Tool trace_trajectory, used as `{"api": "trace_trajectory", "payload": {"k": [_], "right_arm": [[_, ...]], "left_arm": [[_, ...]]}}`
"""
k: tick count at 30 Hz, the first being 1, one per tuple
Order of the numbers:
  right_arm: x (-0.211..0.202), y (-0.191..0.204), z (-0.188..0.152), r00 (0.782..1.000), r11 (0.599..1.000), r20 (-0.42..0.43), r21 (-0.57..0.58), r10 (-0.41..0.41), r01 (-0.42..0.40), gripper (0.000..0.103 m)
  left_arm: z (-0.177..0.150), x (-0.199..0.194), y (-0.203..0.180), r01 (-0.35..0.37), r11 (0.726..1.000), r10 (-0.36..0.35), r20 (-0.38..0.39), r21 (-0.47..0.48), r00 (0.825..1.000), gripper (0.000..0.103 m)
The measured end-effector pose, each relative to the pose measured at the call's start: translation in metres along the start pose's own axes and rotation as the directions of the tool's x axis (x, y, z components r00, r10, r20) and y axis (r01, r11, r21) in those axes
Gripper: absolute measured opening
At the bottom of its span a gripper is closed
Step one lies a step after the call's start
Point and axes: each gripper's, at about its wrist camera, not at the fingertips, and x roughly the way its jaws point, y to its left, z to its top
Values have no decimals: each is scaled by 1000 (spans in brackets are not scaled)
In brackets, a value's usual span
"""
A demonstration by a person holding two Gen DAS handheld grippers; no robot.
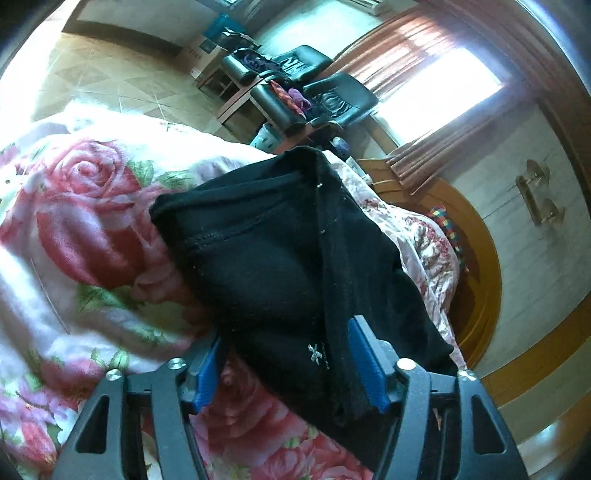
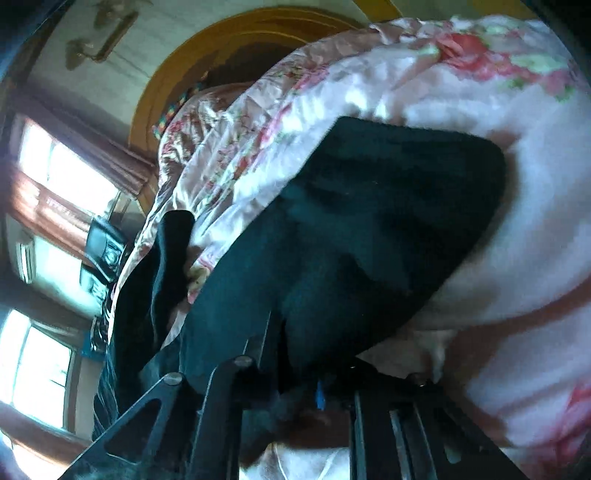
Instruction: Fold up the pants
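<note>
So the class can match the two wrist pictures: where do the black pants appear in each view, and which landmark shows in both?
Left wrist: the black pants fill the centre, running down between the open left tongs.
Right wrist: the pants spread from centre to lower left, over the right tongs, whose tips are hidden.
Shared landmark: the brass wall bracket, at right in the left view, at top left in the right view.

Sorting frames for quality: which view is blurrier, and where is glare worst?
Right wrist view: motion-blurred, black pants smeared, fingers dark. Left wrist view: sharper, pants seams readable; window and blanket edge blown out. Both bend straight lines.
</note>
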Motion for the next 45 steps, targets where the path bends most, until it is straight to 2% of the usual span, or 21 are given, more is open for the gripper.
{"api": "trace_trajectory", "payload": {"k": [1,2,3,4,8,10,13,15,18,21,25,26,29,30,32,34,36,37,38,41,45], "right_arm": [[-2,1,0,1000,1000,4,-2,9,-9,11],[-5,1,0,1000,1000,9,1,17,-17,10],[-10,2,1,999,1000,20,8,30,-30,10],[-16,5,1,998,999,33,10,44,-44,9],[-48,17,0,989,995,106,-9,100,-99,7],[-66,22,-3,983,991,125,-16,136,-135,7],[-85,30,-9,983,990,128,-54,134,-128,7],[-96,32,-13,980,988,131,-50,153,-148,7],[-114,36,-21,976,984,133,-67,170,-162,7],[-129,40,-27,975,982,130,-79,182,-173,7],[-150,42,-30,965,974,147,-100,215,-202,7],[-152,40,-31,965,974,148,-105,216,-202,7],[-141,29,-38,982,984,121,-124,145,-130,7],[-131,21,-40,988,988,99,-112,116,-105,7],[-112,6,-41,996,994,69,-95,63,-57,7],[-96,-2,-41,999,996,44,-88,23,-19,8],[-86,-6,-41,999,996,33,-90,-15,18,8],[-86,-4,-40,999,995,35,-99,-30,33,8],[-87,-2,-39,999,994,38,-105,-36,40,8],[-106,11,-32,997,991,77,-130,-21,31,8],[-140,34,-28,991,985,136,-172,22,2,7]], "left_arm": [[2,2,-2,-8,1000,8,-1,-9,1000,43],[2,2,2,-28,1000,28,-1,-14,1000,24],[3,5,4,-58,998,58,-8,-15,998,20],[1,4,6,-62,998,62,-16,-21,998,19],[3,-4,7,-46,999,45,-23,-16,999,9],[3,-14,12,-30,999,29,-32,-44,999,8],[4,-23,21,-4,992,-1,-44,-125,999,6],[4,-33,22,21,989,-26,-34,-146,999,6],[5,-47,7,46,998,-47,-22,-49,999,6],[8,-60,-9,86,995,-85,-11,47,996,5],[13,-71,-12,127,990,-128,1,55,992,5],[13,-72,-9,121,991,-121,5,55,993,6],[7,-59,0,31,997,-31,-10,76,999,10],[4,-52,4,-3,997,5,-22,74,1000,13],[2,-40,10,-54,997,57,-55,52,997,36],[3,-32,15,-67,998,68,-82,5,994,36],[5,-26,21,-60,997,56,-97,-46,994,33],[6,-24,25,-44,995,34,-118,-86,992,19],[7,-23,28,-21,991,2,-145,-132,989,11],[11,-34,31,14,980,-43,-142,-199,989,6],[15,-67,10,49,991,-62,-101,-126,993,5]]}}
